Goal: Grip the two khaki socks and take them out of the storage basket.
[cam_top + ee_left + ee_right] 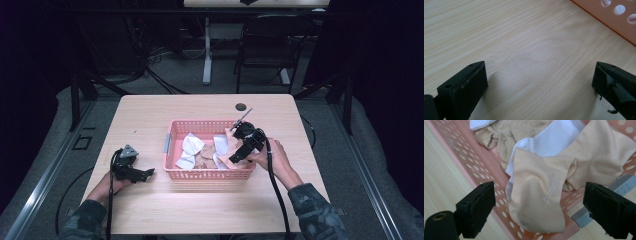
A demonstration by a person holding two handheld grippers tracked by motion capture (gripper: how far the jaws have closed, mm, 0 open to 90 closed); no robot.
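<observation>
Hovering spread over a beige sock draped on the pink basket rim: right gripper set to pick.
Next, likely lower and pinch it; left gripper rests spread, empty, on the surface.

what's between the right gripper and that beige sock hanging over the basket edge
Nothing visible. The right gripper has its jaws open on either side of the beige sock, which drapes over the rim of the pink basket. A white sock lies behind it, not in front.
</observation>
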